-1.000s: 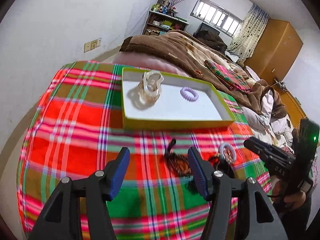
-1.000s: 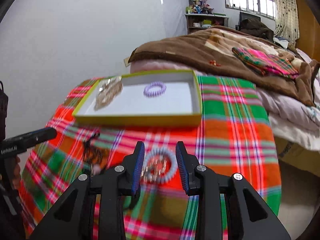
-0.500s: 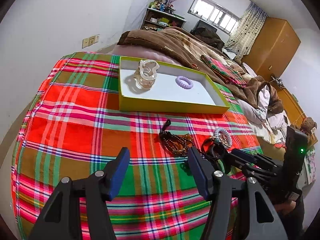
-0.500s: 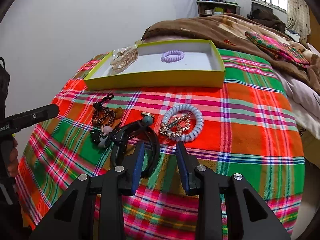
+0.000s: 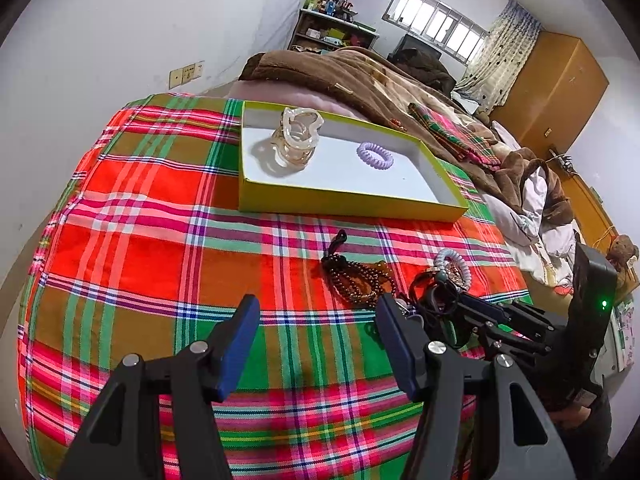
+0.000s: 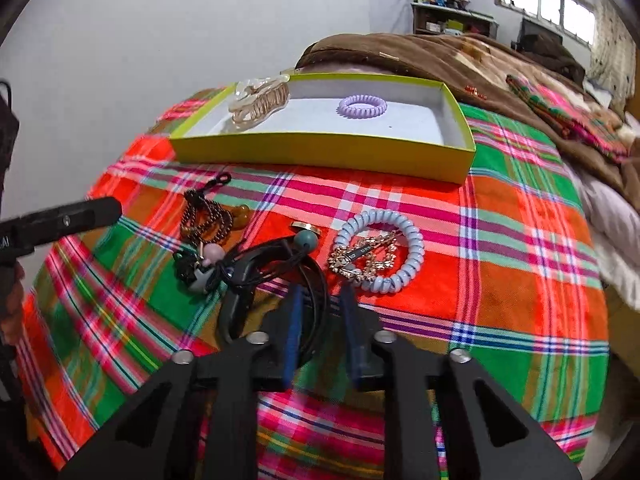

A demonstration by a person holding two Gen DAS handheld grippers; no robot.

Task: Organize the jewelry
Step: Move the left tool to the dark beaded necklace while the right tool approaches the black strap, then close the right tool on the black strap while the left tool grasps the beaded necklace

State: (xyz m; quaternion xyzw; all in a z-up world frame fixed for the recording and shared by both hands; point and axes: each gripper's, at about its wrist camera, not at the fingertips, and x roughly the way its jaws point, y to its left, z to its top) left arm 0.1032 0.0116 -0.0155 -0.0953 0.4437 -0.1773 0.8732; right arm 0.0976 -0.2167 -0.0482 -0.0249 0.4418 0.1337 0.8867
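The right tongs (image 6: 322,308) have dropped, half-closed, straddling the glossy black headband (image 6: 316,292); left tongs (image 5: 316,344) spread wide.

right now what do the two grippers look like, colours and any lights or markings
Both are black plastic with angular cut-out frames, silver screw heads and flat blue finger pads. The left gripper and right gripper match. A green light shows on the right unit's black body, white lettering on the left one's side.

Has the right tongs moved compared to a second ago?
Yes. The right tongs have pulled back toward the person, from the blue coil hair tie to the black headband, farther from the yellow box.
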